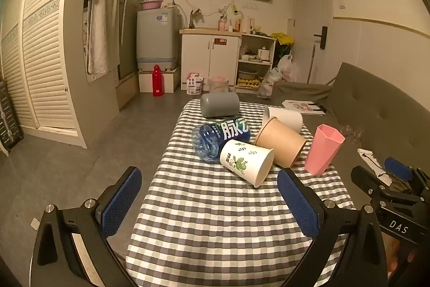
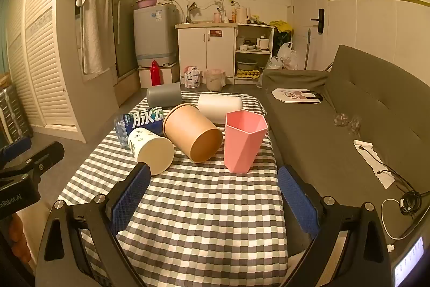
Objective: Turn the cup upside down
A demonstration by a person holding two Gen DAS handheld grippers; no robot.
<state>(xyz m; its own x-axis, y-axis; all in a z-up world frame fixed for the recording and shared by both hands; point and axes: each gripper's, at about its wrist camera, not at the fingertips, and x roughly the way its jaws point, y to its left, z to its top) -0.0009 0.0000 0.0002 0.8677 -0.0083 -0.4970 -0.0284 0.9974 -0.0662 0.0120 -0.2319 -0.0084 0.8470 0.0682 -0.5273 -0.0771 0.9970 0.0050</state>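
Cup (image 2: 244, 140), pink and faceted, stands upright with its mouth up at the right side of the counter (image 2: 201, 206), just right of a brown paper cup (image 2: 192, 133) lying on its side. We find it to be the only vessel standing, so we judge it the one to be turned over. It looks like thin rigid plastic: we expect it to be light, stiff and somewhat slick, narrower at the base. We would advise a hold across the flat walls at mid-height.

No vessel shows any contents; the pink one appears empty inside. A floral paper cup (image 2: 151, 149), a white cup (image 2: 219, 104), a grey cup (image 2: 164, 94) and a blue bottle (image 1: 219, 137) all lie on their sides, clustered to the left and far of it.

Left gripper (image 1: 209, 202) and right gripper (image 2: 213, 198) both hang over the near counter, jaws spread wide, holding nothing.
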